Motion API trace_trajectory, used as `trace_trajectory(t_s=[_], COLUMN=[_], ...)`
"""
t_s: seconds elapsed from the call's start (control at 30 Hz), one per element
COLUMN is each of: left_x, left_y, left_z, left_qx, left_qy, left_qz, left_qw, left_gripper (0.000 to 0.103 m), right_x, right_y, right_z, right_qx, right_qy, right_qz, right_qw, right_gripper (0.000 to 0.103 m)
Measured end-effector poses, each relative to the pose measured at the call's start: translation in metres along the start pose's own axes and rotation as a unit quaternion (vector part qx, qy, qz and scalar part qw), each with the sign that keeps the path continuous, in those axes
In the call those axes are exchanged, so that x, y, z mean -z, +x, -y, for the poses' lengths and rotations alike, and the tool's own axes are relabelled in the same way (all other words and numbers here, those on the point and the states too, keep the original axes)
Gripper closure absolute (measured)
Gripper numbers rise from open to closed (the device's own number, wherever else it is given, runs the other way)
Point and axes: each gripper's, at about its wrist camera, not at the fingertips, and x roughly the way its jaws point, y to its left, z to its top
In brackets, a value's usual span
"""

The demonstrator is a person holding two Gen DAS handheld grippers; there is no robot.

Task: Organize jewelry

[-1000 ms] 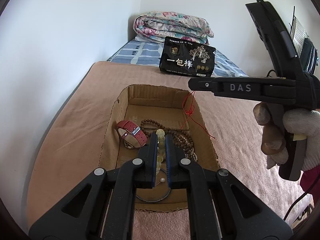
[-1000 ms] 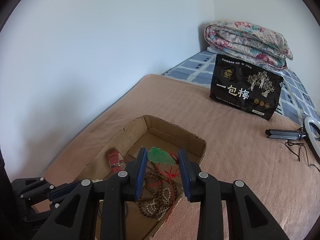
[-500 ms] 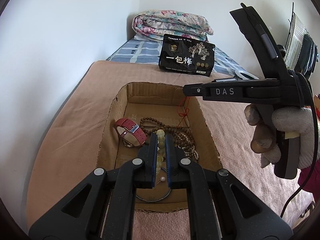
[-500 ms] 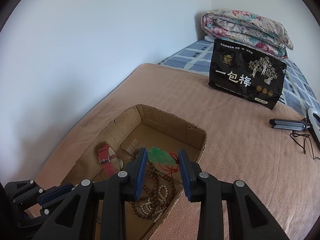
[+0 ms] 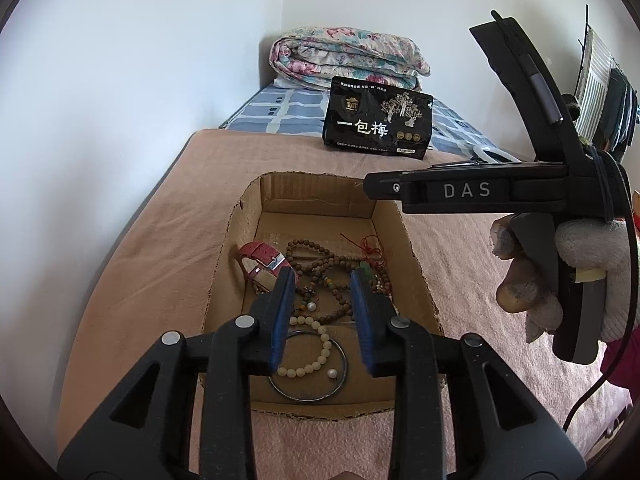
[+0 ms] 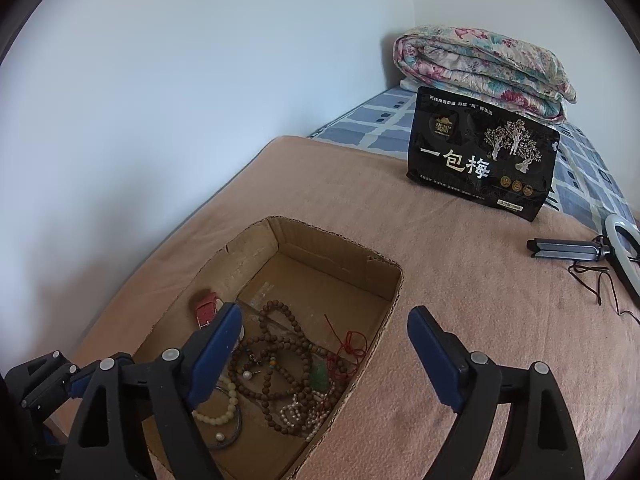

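Note:
An open cardboard box (image 5: pixel 312 196) (image 6: pixel 384 268) lies on a pink blanket. Inside it are a red watch (image 5: pixel 260 256) (image 6: pixel 206 308), brown bead strings (image 5: pixel 320 264) (image 6: pixel 280 360), a cream bead bracelet (image 5: pixel 316 354) (image 6: pixel 218 412) on a metal bangle (image 5: pixel 308 394), and a green pendant on a red cord (image 6: pixel 319 376) (image 5: pixel 366 270). My left gripper (image 5: pixel 322 280) hovers over the box, jaws opening, nothing between them. My right gripper (image 6: pixel 324 320), seen from the side at the box's right (image 5: pixel 464 191), is also opening, wide and empty.
A black snack bag (image 5: pixel 378 122) (image 6: pixel 480 156) stands behind the box, and a folded floral quilt (image 5: pixel 344 56) (image 6: pixel 480 68) lies at the far wall. A ring light on a folded stand with a cord (image 6: pixel 580 248) lies on the blanket to the right. A white wall runs along the left.
The left gripper opened and the cream bead bracelet fell from it into the box. The right gripper opened wide and its green pendant dropped onto the bead strings.

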Motion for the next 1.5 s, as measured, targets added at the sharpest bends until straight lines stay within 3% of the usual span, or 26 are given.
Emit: trace_trajectory(t_s=[0.53, 0.87, 0.93, 1.0, 1.17, 1.23, 1.3, 1.4, 1.5], left_x=[-0.004, -0.009, -0.008, -0.007, -0.003, -0.001, 0.003, 0.006, 0.010], left_y=[-0.041, -0.081, -0.091, -0.100, -0.122, -0.131, -0.139, -0.147, -0.156], left_z=[0.008, 0.016, 0.017, 0.020, 0.028, 0.032, 0.034, 0.038, 0.040], left_qx=[-0.014, -0.026, -0.029, -0.033, -0.043, -0.048, -0.054, -0.060, -0.064], left_qy=[0.009, 0.014, 0.016, 0.019, 0.027, 0.028, 0.030, 0.031, 0.028], left_qz=[0.030, 0.059, 0.066, 0.074, 0.086, 0.091, 0.097, 0.097, 0.100], left_qw=[0.9994, 0.9978, 0.9973, 0.9965, 0.9951, 0.9943, 0.9933, 0.9930, 0.9926], left_gripper=[0.075, 0.074, 0.061, 0.055, 0.053, 0.041, 0.035, 0.033, 0.024], right_x=[0.007, 0.015, 0.019, 0.023, 0.040, 0.047, 0.054, 0.065, 0.076], right_y=[-0.042, -0.096, -0.107, -0.118, -0.143, -0.150, -0.156, -0.166, -0.174], right_z=[-0.011, -0.010, -0.009, -0.010, -0.010, -0.010, -0.009, -0.006, -0.002], right_qx=[0.000, 0.012, 0.014, 0.014, 0.019, 0.022, 0.025, 0.030, 0.038], right_qy=[-0.004, -0.005, -0.004, -0.004, -0.004, -0.002, 0.001, 0.009, 0.015], right_qz=[0.015, 0.035, 0.040, 0.043, 0.049, 0.050, 0.051, 0.054, 0.056], right_qw=[1.000, 0.999, 0.999, 0.999, 0.999, 0.998, 0.998, 0.998, 0.998], right_gripper=[0.010, 0.006, 0.005, 0.004, 0.001, 0.000, 0.000, 0.000, 0.000])
